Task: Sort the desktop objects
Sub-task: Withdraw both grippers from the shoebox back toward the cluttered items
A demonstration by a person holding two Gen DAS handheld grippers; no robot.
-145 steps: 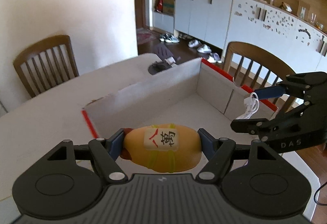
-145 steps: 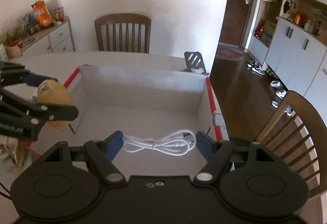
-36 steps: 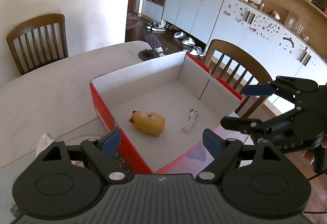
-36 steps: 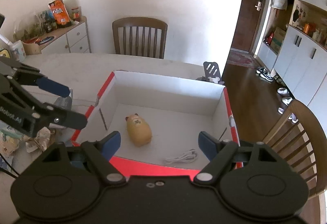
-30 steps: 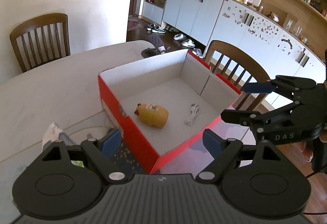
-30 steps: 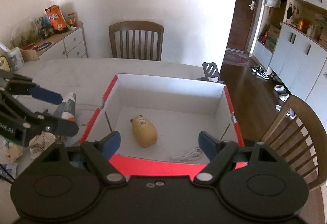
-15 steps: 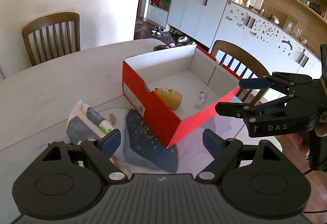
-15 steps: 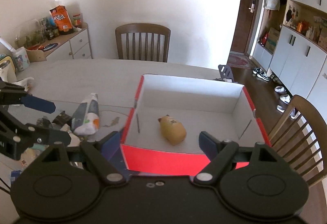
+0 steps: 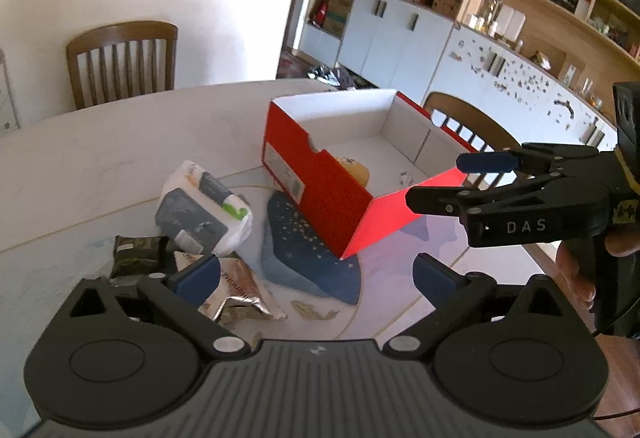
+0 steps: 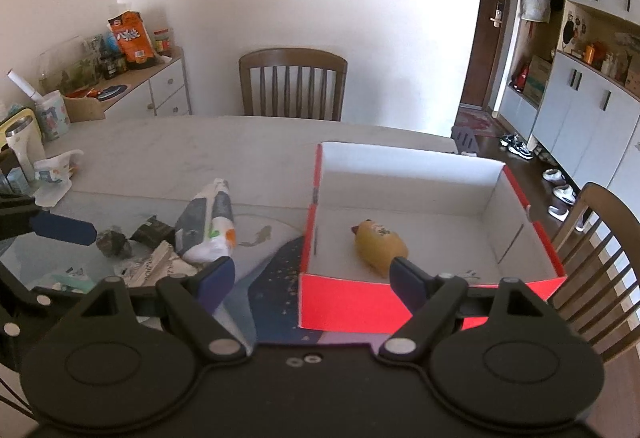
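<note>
Left wrist view: the left gripper [image 9: 316, 274] is spread wide and empty above the bench [image 9: 100, 158]. A red box [image 9: 320, 190] stands right of centre with a yellow toy [image 9: 356, 171] inside. Left of it lie a white pouch [image 9: 204, 212], a dark packet [image 9: 136, 260] and a silver wrapper [image 9: 236, 298]. The right gripper [image 9: 444, 182], also parted and empty, hovers at the box's near right corner.

Right wrist view: the toy [image 10: 380, 247] lies on the box [image 10: 400, 302] floor; the pouch [image 10: 210, 226] sits left of the box.
</note>
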